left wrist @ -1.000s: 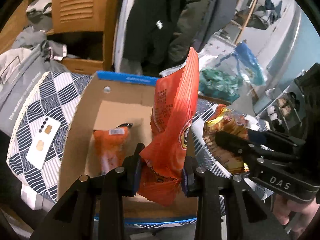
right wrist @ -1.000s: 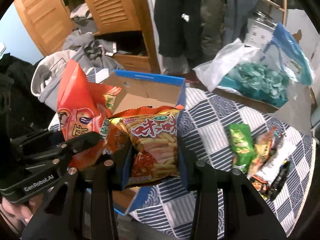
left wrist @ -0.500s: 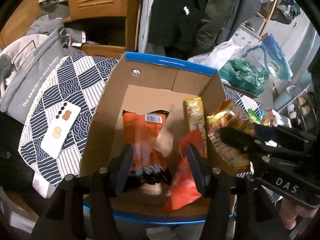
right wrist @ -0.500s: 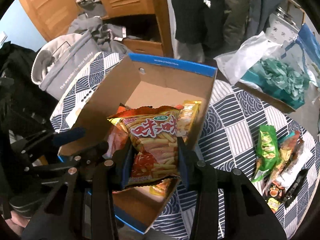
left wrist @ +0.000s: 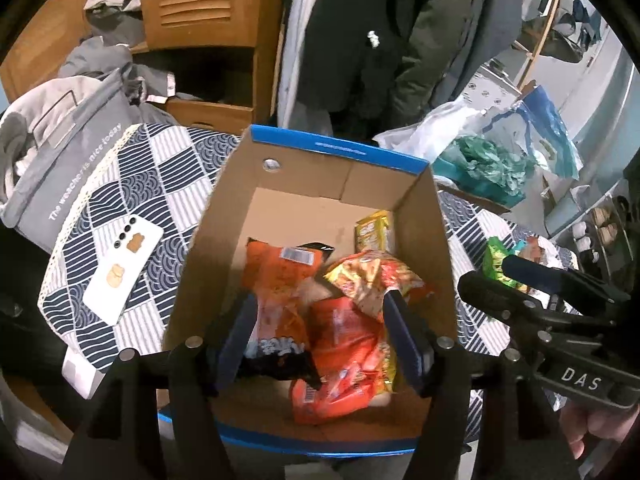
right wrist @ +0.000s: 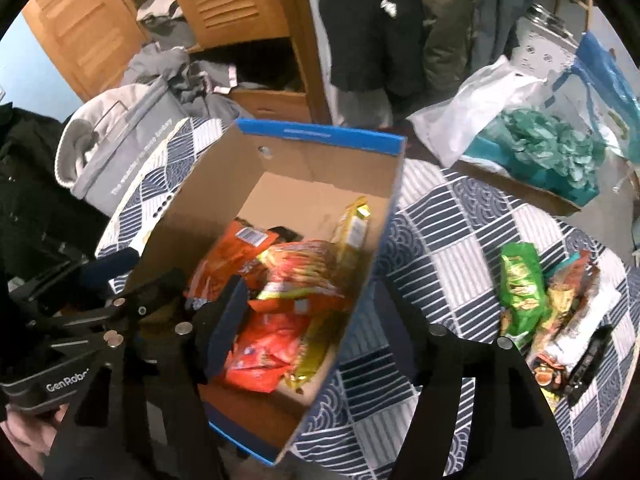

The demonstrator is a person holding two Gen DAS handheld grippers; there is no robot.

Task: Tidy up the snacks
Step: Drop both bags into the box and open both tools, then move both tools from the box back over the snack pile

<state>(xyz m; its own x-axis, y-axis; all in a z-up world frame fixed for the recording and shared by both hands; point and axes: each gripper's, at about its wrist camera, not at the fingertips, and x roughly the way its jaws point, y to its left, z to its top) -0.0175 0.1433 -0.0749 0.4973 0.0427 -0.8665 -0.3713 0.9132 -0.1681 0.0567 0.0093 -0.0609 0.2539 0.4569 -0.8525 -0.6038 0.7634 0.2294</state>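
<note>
A cardboard box with a blue rim [left wrist: 340,150] stands on the patterned tablecloth [right wrist: 460,220]. In it lie an orange bag with a barcode [left wrist: 280,280], a red-orange bag [left wrist: 344,356], a yellow-red fries bag [left wrist: 372,280] and a narrow yellow packet [left wrist: 374,228]. My left gripper [left wrist: 320,340] hangs over the box's near end, its jaws opening; the bags lie loose below them. My right gripper [right wrist: 308,320] straddles the box's right wall [right wrist: 384,220], jaws opening, pressing on nothing. Each gripper shows in the other's view: the right gripper [left wrist: 486,272], the left gripper [right wrist: 140,276].
A green bag [right wrist: 520,284] and several other snack packets [right wrist: 572,320] lie on the cloth right of the box. A white phone [left wrist: 124,268] lies to its left. A grey tote [left wrist: 68,160], plastic bags [right wrist: 540,132] and a person in a dark coat [left wrist: 360,40] stand behind.
A second ago the left gripper held the red-orange bag upright and the right held the fries bag. Both bags now lie in the box and both jaws have spread apart.
</note>
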